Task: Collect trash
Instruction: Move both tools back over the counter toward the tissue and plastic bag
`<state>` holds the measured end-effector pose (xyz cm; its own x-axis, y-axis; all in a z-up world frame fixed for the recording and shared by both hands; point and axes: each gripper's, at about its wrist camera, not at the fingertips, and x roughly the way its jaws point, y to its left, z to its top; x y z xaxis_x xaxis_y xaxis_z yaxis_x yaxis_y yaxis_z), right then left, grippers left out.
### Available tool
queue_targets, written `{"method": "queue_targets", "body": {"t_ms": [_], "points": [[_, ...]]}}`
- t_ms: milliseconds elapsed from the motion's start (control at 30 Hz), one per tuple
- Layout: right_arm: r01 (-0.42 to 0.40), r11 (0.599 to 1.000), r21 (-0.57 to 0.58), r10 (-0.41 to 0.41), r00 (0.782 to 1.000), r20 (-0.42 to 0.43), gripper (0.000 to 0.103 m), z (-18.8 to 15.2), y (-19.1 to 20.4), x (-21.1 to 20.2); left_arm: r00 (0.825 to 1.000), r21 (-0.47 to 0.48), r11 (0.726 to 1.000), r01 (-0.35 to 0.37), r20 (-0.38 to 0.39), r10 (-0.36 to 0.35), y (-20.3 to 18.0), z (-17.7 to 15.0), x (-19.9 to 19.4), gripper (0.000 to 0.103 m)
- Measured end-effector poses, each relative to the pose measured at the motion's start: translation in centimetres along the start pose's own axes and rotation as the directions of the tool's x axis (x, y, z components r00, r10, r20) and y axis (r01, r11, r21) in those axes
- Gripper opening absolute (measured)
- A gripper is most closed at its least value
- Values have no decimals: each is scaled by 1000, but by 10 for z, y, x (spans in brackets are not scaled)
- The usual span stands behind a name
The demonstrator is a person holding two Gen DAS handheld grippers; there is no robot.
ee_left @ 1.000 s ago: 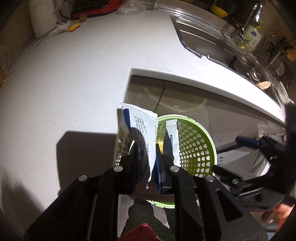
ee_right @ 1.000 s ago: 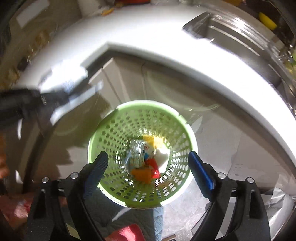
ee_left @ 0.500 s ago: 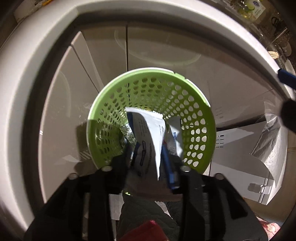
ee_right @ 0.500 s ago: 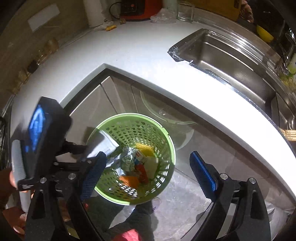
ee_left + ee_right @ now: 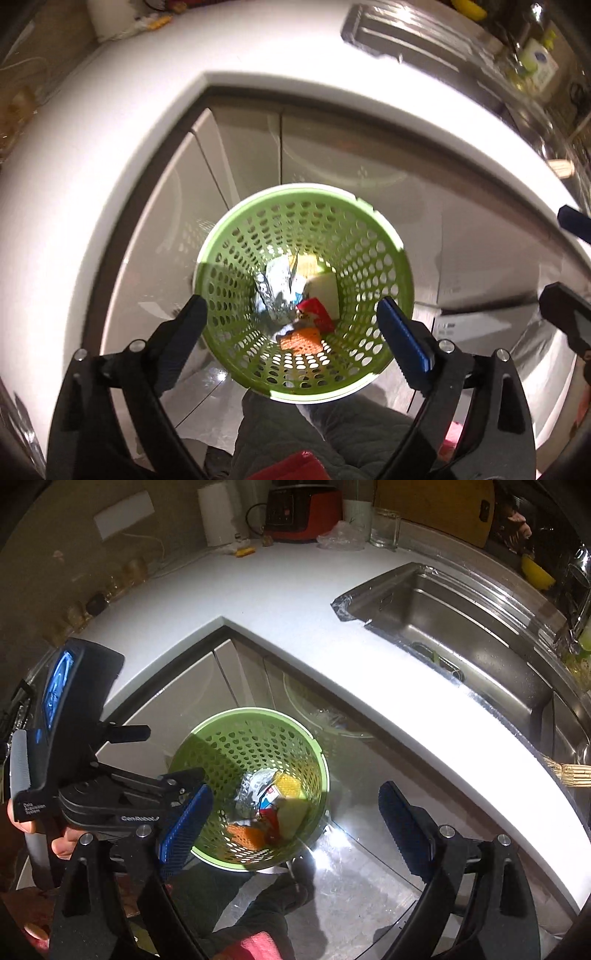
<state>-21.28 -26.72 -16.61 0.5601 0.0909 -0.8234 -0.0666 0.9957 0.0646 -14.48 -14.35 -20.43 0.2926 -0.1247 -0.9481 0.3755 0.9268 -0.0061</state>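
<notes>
A green perforated basket (image 5: 236, 236) stands on the floor below the counter corner; it also shows in the right wrist view (image 5: 317, 753). Inside lie a foil wrapper (image 5: 277, 288), a red packet (image 5: 316, 312), an orange piece (image 5: 301, 339) and a pale block (image 5: 325, 291). My left gripper (image 5: 291, 332) is open and empty directly above the basket. My right gripper (image 5: 295, 819) is open and empty, higher and to the right; the left gripper's body (image 5: 110, 794) shows at its left.
A white L-shaped counter (image 5: 258, 602) wraps around the basket. A steel sink (image 5: 461, 620) is at the right. A red appliance (image 5: 303, 509), a glass (image 5: 384, 528) and a white jug (image 5: 218, 513) stand at the back. Glossy cabinet doors (image 5: 240, 147) are behind the basket.
My left gripper carried white-and-blue wrappers from over the counter to above the basket, then opened; the wrappers are gone from its jaws. The right gripper rose and pulled back.
</notes>
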Motion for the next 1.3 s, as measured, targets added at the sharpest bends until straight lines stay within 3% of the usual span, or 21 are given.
{"method": "queue_targets", "body": {"t_ms": [267, 533, 700, 933, 1300], "points": [[-26, 999, -33, 29, 996, 82, 96, 23, -3, -21, 990, -133, 990, -48, 125, 64, 22, 19, -51, 93], [-35, 996, -82, 50, 980, 190, 101, 84, 12, -26, 965, -268, 959, -88, 216, 149, 72, 63, -87, 95], [-54, 995, -79, 70, 974, 216, 101, 131, 16, -8, 955, -331, 941, -68, 252, 157, 107, 96, -91, 95], [-25, 999, -46, 35, 974, 224, 101, 207, 20, 38, 942, -324, 945, -49, 298, 151, 158, 173, -75, 95], [28, 999, 21, -31, 980, 199, 101, 356, 19, 153, 940, -333, 942, -48, 304, 155, 256, 324, -7, 95]]}}
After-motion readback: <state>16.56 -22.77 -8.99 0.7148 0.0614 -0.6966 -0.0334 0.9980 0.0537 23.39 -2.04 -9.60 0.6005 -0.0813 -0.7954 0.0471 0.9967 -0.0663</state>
